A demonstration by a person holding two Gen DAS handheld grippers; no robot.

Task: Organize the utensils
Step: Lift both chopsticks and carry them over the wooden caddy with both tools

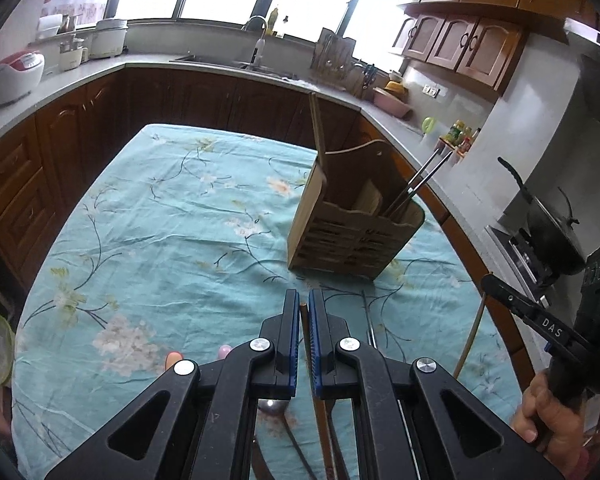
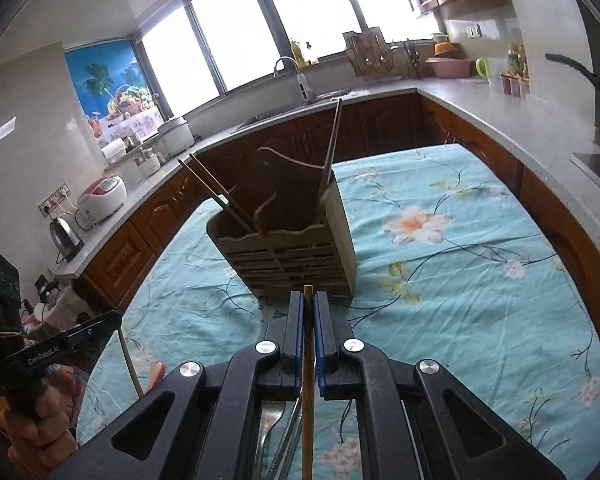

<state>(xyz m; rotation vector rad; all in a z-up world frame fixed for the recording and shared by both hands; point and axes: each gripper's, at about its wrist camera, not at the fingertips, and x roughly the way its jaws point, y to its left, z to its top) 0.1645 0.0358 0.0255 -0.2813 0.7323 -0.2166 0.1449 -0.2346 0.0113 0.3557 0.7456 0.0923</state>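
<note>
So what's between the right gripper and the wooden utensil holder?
Only bare floral tablecloth. In the right wrist view, the right gripper, shut on a bamboo chopstick, sits just short of the wooden utensil holder.

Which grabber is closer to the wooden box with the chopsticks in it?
Right, by a little. The right gripper, holding a chopstick, points at the box, tips almost at its base. The left gripper faces it too, with some tablecloth between.

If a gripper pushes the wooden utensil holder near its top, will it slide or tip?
The wooden utensil holder looks tall and slatted, so probably light and apt to tip. The wrinkled tablecloth may catch its base. Chopsticks lean outward and could shift.
</note>
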